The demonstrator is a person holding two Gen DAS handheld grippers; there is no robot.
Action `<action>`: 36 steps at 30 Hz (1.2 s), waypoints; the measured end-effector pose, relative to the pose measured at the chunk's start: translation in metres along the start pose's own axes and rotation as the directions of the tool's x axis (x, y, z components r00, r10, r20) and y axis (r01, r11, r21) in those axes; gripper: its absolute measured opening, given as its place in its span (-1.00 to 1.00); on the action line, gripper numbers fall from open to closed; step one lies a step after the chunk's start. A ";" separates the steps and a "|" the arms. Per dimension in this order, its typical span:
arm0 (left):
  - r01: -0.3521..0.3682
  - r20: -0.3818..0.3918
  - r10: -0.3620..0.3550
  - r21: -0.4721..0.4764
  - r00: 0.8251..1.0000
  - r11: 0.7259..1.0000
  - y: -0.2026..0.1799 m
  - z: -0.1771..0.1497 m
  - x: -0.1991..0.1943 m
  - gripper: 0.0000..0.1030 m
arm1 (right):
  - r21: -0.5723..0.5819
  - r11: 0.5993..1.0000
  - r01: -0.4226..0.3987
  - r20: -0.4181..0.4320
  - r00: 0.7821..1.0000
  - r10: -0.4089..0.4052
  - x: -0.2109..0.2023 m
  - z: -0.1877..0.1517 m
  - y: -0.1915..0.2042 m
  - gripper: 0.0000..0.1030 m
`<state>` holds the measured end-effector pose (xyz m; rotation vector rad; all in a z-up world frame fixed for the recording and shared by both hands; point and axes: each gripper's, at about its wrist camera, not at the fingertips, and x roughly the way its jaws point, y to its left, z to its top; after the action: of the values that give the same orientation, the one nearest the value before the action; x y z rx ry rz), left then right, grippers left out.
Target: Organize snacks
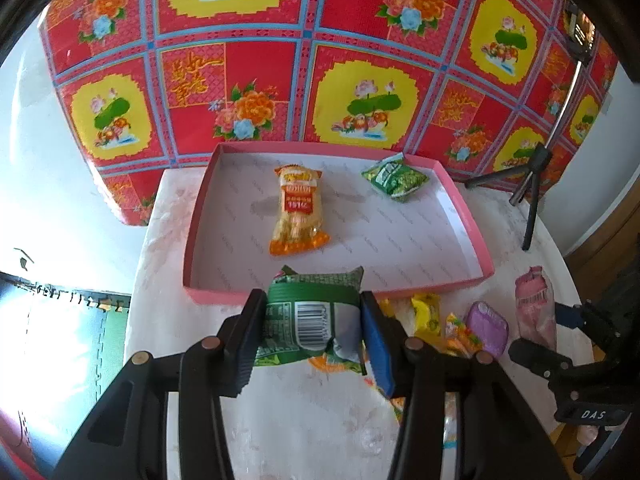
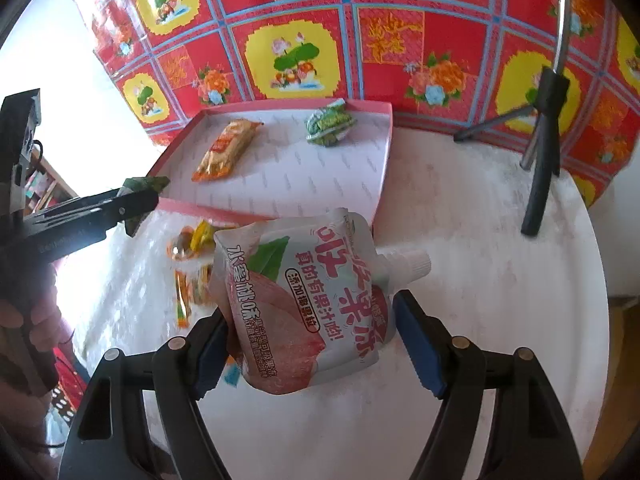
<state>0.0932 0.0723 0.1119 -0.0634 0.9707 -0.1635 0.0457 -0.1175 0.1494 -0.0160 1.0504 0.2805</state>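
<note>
Up close, the worktop (image 1: pixel 304 420) is round and white with faint pink marks; it stands by a big red cloth (image 1: pixel 280 60) with yellow patches, flowers and blue lines; the floor to the left is white and very bright. One small black tripod (image 1: pixel 528 184) stands on the worktop at the far right.

One pink tray (image 1: pixel 464 208) lies on the worktop; its inside is white. Two snacks lie in it, well apart: one orange pack (image 1: pixel 296 210) near the middle and one green pack (image 1: pixel 396 180) at the far right corner.

The left tool (image 1: pixel 314 324) is clamped on one more green pack (image 1: pixel 308 320), barcode side up, just before the near rim of the tray. The right tool (image 2: pixel 312 344) is clamped on one pink pouch (image 2: pixel 304 300) with a white cap; the pouch is off the worktop, just before the tray's near corner. A hand (image 2: pixel 36 324) holds the left tool's grip.

More snacks lie loose on the worktop near the tray: one yellow pack (image 1: pixel 426 312), one purple pack (image 1: pixel 488 328), and some small orange ones (image 1: pixel 460 332); how many orange ones I cannot tell, they are partly hidden.
</note>
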 end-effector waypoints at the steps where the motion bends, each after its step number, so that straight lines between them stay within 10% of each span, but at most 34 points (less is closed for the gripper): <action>1: 0.000 -0.001 0.000 0.002 1.000 1.000 -0.001 0.003 0.002 -0.05 | -0.004 1.000 0.001 0.003 1.000 -0.001 0.001 0.004 0.001 0.50; 36: -0.051 -0.092 0.053 0.021 0.994 0.998 0.003 0.037 0.083 -0.05 | 0.002 0.998 -0.058 0.000 0.998 0.058 0.074 0.077 0.028 0.50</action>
<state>0.1700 0.0606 0.0647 -0.0135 1.0626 -0.1283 0.1388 -0.0634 0.1279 0.0169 1.0521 0.3321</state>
